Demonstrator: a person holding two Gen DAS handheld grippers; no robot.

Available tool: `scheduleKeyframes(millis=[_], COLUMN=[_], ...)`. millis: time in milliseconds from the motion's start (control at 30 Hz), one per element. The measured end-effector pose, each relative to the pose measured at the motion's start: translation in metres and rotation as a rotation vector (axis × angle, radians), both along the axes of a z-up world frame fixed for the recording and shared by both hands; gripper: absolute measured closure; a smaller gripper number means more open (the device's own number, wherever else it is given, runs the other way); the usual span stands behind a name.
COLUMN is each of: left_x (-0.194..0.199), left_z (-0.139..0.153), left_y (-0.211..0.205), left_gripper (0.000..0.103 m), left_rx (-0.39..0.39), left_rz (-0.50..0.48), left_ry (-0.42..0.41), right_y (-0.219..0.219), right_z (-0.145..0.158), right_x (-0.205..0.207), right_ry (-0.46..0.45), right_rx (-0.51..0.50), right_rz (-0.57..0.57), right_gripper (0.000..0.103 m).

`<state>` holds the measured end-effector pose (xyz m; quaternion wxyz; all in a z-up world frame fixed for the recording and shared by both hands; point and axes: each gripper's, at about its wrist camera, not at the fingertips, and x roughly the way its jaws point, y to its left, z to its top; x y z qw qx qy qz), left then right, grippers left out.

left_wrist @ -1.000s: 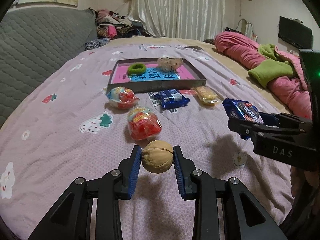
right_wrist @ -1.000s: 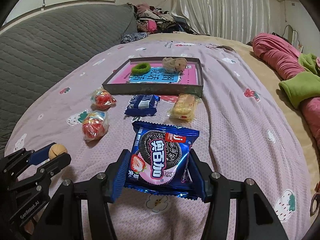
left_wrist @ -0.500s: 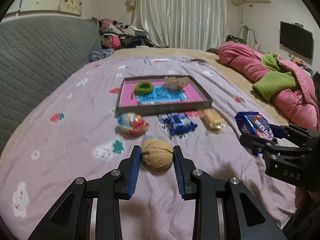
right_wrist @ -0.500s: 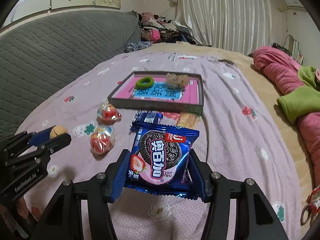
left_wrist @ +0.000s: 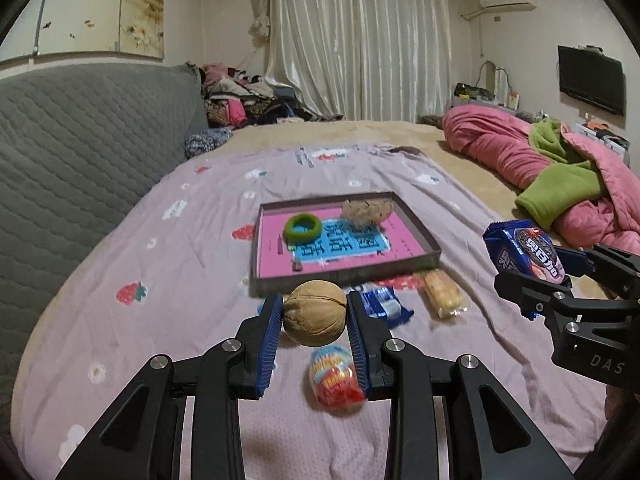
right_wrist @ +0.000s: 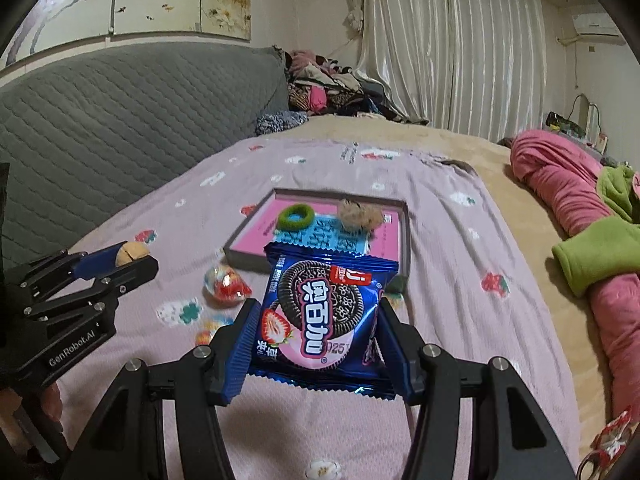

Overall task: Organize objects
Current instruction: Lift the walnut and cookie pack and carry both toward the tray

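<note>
The bed (left_wrist: pixel 168 264) spreads wide and bare left of the low-walled tray (left_wrist: pixel 416 220); a pink quilt (left_wrist: pixel 500 152) bounds its right side. The left claw (left_wrist: pixel 314 320) clamps a walnut (left_wrist: pixel 315 318) above a red candy pack (left_wrist: pixel 336 380), short of the tray. The right claw (right_wrist: pixel 316 332), angled down, pinches a blue cookie packet (right_wrist: pixel 326 308) printed with Chinese characters. "GenRobot.AI" and "DAS" mark the claws' bodies.
</note>
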<state>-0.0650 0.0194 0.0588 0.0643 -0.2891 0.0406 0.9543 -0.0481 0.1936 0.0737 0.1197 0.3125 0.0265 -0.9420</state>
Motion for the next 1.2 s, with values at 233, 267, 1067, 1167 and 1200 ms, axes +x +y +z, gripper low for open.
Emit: scheduleKeyframes(millis=[233, 267, 1067, 1167, 1200], left_x=[-0.001, -0.001, -0.057, -0.065, -0.068], left_z=[0.013, 0.014, 0.041, 0.042, 0.042], left_y=[-0.008, -0.009, -0.01, -0.009, -0.008], left_gripper=[0.07, 0.07, 0.07, 0.07, 0.07], left_rx=[-0.014, -0.016, -0.009, 0.001, -0.004], left_rz=[0.007, 0.007, 0.015, 0.008, 0.005], left_ry=[0.019, 0.016, 0.042, 0.038, 0.038], right_y=[-0.012, -0.014, -0.01, -0.008, -0.008], right_z=[0.007, 0.007, 0.043, 0.043, 0.043], right_x=[-0.009, -0.01, -0.045, -0.051, -0.054], right_ry=[0.006, 0.007, 0.084, 0.086, 0.083], right_rx=[-0.002, -0.003, -0.014, -0.01, -0.013], right_rz=[0.016, 0.018, 0.006, 0.005, 0.005], right_gripper=[0.046, 0.046, 0.046, 0.046, 0.046])
